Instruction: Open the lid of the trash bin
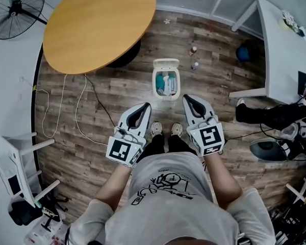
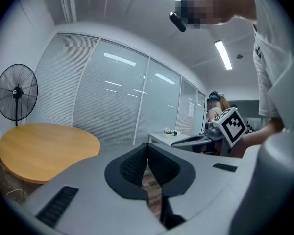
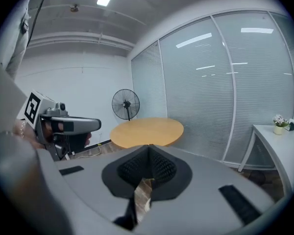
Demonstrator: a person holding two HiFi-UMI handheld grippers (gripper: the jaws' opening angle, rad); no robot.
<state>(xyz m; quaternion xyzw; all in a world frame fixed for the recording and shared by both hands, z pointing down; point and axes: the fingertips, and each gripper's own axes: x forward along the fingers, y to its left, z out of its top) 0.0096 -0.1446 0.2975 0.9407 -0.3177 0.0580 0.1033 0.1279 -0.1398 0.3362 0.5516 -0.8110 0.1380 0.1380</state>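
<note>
Table: round wooden table [image 1: 99, 24], upper left of the floor; fan [image 1: 15, 9] beyond it.
Arms: both elbows bent, forearms forward at waist height, side by side, aimed at the bin.
Trash bin: trash bin [image 1: 166, 80] on the floor just ahead of the shoes; lid [image 1: 166, 64] tipped back, contents showing.
Left gripper: left gripper [image 2: 147, 148] clenched, empty.
Right gripper: right gripper [image 3: 148, 148] clenched, empty.
Views: bin shows in head view only; gripper views look level at table, fan, glass wall [image 3: 235, 82].
</note>
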